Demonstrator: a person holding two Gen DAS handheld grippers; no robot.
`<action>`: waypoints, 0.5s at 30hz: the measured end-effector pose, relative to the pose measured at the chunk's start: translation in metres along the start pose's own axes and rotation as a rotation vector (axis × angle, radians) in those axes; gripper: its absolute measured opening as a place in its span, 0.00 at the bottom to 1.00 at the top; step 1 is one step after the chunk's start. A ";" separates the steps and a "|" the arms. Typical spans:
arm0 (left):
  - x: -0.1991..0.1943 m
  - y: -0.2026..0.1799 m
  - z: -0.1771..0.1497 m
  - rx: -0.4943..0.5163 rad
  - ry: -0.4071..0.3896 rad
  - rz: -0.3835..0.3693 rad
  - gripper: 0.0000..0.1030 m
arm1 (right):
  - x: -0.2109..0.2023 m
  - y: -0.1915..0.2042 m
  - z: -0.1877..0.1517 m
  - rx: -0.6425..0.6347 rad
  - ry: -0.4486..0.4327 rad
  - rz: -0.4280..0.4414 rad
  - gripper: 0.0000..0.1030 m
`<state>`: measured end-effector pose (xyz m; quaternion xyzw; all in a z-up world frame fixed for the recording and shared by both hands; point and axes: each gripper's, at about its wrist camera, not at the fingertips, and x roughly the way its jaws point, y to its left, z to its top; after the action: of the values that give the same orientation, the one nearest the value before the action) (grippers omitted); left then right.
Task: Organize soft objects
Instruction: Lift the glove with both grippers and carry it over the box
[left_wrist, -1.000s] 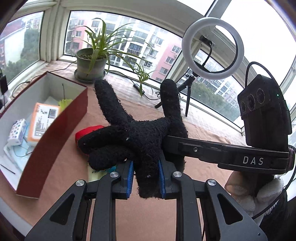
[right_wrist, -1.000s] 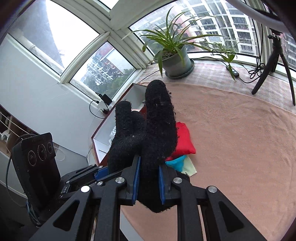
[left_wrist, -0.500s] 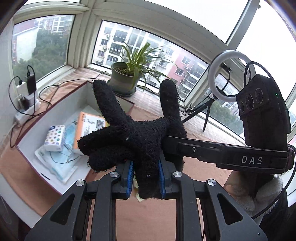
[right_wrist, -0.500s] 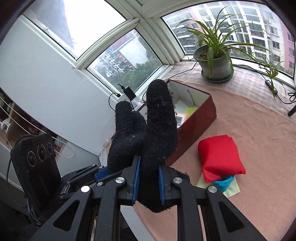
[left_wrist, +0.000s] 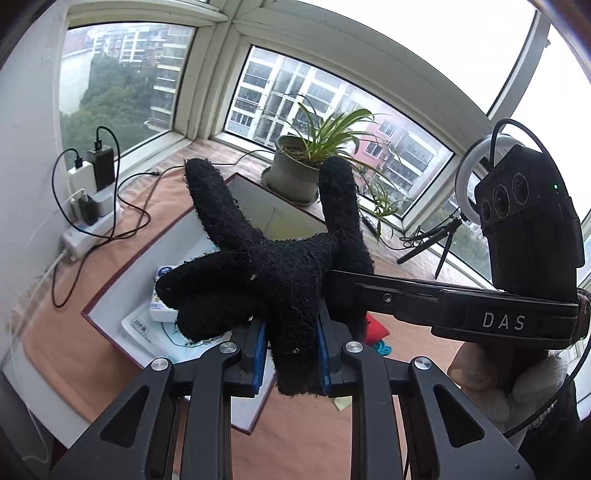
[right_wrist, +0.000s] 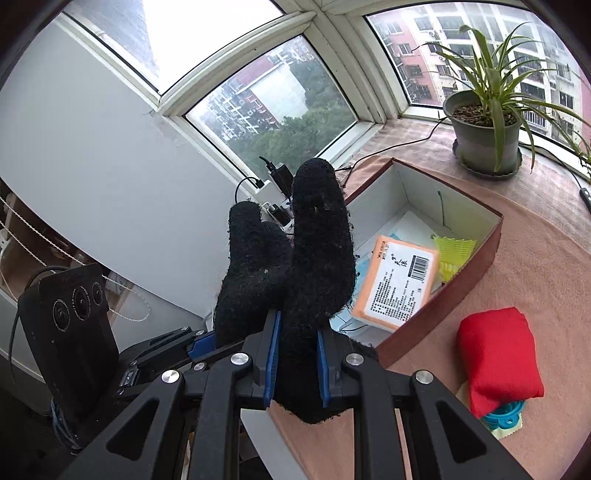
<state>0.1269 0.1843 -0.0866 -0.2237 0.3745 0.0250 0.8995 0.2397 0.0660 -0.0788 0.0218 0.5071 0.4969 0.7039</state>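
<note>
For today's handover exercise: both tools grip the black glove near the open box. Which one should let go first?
Probably the left tool: it pinches only the cuff of the black glove, while the right tool looks straight at the box.

Both tongs carried black glove (left_wrist: 280, 280) sideways from red pouch (right_wrist: 496, 354) to above open box (right_wrist: 424, 221).

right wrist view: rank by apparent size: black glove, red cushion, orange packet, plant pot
1. black glove, though closeness to the lens inflates it
2. red cushion
3. orange packet and plant pot: look alike, and the pot sits farther back, so no ranking
</note>
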 end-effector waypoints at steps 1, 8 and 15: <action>0.001 0.004 0.001 -0.004 0.003 0.001 0.20 | 0.004 0.002 0.002 -0.002 0.003 -0.001 0.16; 0.013 0.027 0.004 -0.021 0.032 0.017 0.20 | 0.033 0.003 0.012 0.008 0.027 -0.009 0.16; 0.030 0.049 0.002 -0.073 0.084 0.020 0.20 | 0.059 -0.001 0.016 0.011 0.062 -0.041 0.16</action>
<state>0.1391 0.2251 -0.1250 -0.2536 0.4129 0.0382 0.8739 0.2522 0.1159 -0.1127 -0.0002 0.5315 0.4801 0.6978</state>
